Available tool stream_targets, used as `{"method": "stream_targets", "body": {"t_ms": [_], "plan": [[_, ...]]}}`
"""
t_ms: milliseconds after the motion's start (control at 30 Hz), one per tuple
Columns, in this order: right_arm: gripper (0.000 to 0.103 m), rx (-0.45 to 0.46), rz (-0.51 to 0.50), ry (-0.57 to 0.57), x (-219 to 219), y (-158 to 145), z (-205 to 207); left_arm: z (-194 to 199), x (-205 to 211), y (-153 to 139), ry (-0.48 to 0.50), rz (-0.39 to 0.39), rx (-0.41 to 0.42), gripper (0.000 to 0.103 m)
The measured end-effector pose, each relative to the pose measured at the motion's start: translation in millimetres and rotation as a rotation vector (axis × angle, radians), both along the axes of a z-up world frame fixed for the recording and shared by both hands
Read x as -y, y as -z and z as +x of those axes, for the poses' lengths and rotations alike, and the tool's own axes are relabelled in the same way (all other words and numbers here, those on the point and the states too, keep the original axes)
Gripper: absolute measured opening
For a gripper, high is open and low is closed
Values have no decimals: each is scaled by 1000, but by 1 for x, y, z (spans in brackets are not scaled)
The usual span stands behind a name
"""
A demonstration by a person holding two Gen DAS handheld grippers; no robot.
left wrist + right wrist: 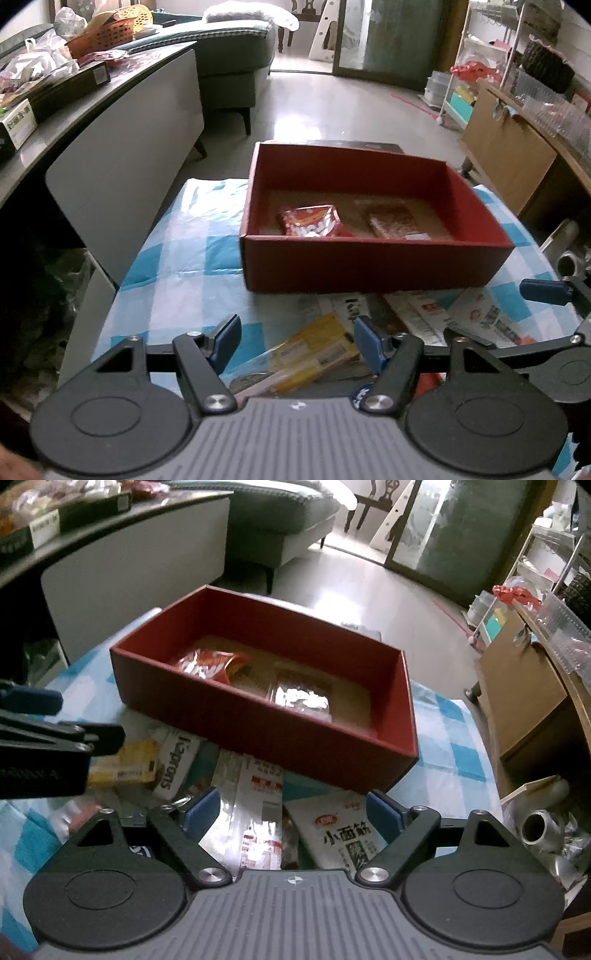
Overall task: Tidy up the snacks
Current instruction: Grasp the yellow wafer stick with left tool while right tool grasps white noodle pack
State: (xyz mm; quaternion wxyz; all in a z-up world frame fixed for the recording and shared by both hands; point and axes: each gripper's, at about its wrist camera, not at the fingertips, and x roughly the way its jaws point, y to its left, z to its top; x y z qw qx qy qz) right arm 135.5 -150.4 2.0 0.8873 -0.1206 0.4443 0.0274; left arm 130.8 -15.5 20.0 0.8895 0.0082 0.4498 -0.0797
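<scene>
Now both the left gripper (295, 341) and the right gripper (291, 814) are wide open and hold nothing, low in frame above loose snack packets (341, 834); red box (369, 266) behind.

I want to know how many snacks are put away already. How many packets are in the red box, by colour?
Inside the red box:
Red packet: 1
Clear-wrapped brownish packet: 1
Total in the box: 2
More packets lie loose on the table in front of the box, overlapping too much to count. Both grippers are open and hold nothing: left gripper, right gripper.
</scene>
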Motion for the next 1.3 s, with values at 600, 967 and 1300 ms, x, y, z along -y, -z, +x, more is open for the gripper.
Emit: {"method": "stream_targets", "body": {"t_ms": [600, 967, 1300], "plan": [[89, -100, 114, -27, 3, 9, 7, 3, -27, 11, -5, 14, -37, 62], [89, -126, 237, 11, 27, 6, 14, 18, -7, 39, 270, 97, -74, 62], [90, -184, 345, 26, 48, 17, 19, 28, -1, 65, 446, 111, -74, 53]]}}
